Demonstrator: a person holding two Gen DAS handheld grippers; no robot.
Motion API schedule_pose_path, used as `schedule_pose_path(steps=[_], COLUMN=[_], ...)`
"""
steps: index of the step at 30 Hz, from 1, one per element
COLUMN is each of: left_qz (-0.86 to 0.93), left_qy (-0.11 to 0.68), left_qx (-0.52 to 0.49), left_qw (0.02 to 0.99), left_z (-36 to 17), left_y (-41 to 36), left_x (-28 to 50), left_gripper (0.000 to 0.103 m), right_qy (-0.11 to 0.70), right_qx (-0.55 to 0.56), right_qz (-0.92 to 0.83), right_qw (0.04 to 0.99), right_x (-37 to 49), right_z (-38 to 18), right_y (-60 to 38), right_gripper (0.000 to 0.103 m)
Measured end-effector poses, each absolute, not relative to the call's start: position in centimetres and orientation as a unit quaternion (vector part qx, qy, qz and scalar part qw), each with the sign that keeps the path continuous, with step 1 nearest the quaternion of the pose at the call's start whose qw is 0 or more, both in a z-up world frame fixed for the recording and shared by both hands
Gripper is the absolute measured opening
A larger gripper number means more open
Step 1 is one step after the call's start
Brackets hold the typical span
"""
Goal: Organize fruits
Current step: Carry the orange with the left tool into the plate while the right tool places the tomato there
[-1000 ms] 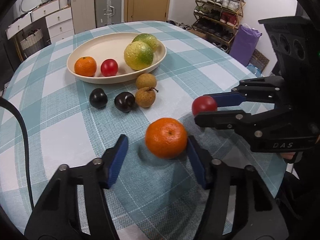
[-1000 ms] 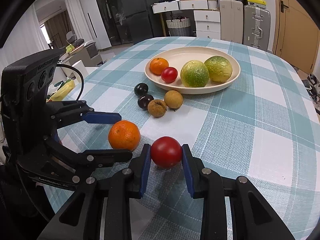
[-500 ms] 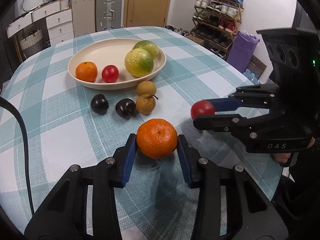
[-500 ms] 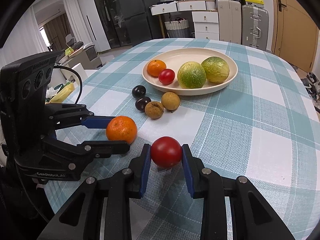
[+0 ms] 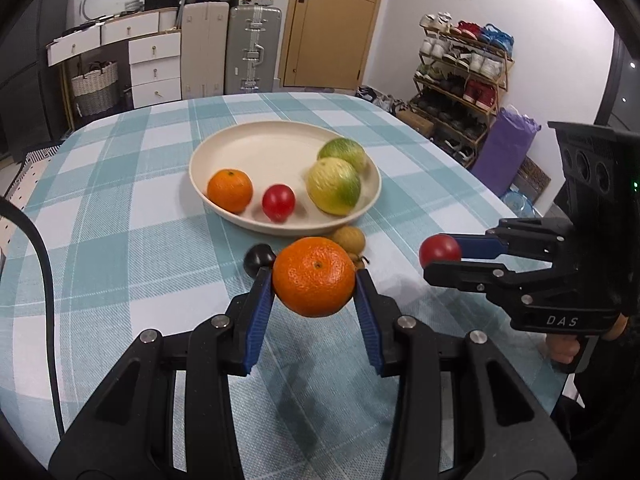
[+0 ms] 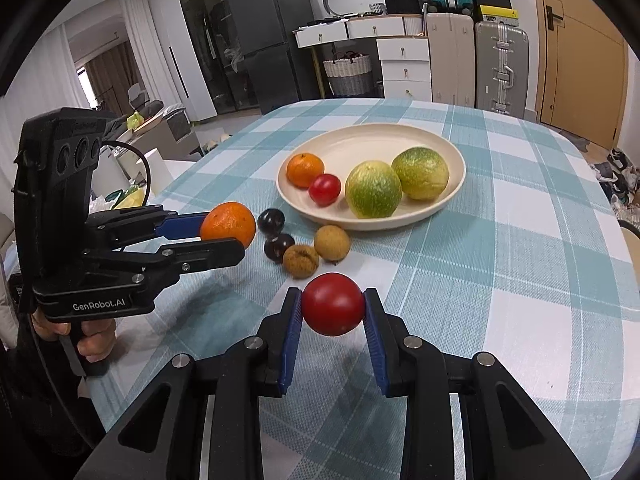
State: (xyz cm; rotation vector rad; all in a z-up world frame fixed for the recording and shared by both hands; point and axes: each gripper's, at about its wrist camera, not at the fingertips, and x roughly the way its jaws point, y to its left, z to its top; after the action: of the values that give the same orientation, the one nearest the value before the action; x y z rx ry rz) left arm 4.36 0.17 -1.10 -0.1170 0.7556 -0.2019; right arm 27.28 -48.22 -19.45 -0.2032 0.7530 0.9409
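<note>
My left gripper [image 5: 314,280] is shut on an orange mandarin [image 5: 314,276] and holds it above the table; it also shows in the right wrist view [image 6: 228,226]. My right gripper [image 6: 332,306] is shut on a red tomato [image 6: 332,303], lifted off the cloth, also seen in the left wrist view [image 5: 439,250]. A cream plate [image 6: 448,196] holds a mandarin [image 6: 305,169], a small tomato [image 6: 325,189] and two green-yellow round fruits [image 6: 373,194]. Two dark plums [image 6: 271,221] and two brown longans [image 6: 332,242] lie on the cloth in front of the plate.
The round table has a teal checked cloth [image 6: 520,264]. A black cable [image 5: 44,280] hangs at the left. Drawers and suitcases [image 5: 252,48] and a shoe rack [image 5: 464,80] stand beyond the table.
My left gripper closed on the mandarin and lifted it off the cloth. My right gripper raised the tomato. Both moved toward the plate.
</note>
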Motion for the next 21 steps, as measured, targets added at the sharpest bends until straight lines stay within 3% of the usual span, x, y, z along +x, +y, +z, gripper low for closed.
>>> schedule_pose_path(steps=[21], left_qz=[-0.062], left_qy=[0.342], left_qx=[-0.066], left_qw=[0.935], left_z=[0.6], left_y=[1.7], left_x=[9.3], left_gripper=[0.038], right_qy=[0.335], right_qx=[-0.066], right_qz=[0.395], right_qw=[0.853], right_x=[31.7], right_z=[-17.4], right_y=[-47.5], right_gripper=[0.031])
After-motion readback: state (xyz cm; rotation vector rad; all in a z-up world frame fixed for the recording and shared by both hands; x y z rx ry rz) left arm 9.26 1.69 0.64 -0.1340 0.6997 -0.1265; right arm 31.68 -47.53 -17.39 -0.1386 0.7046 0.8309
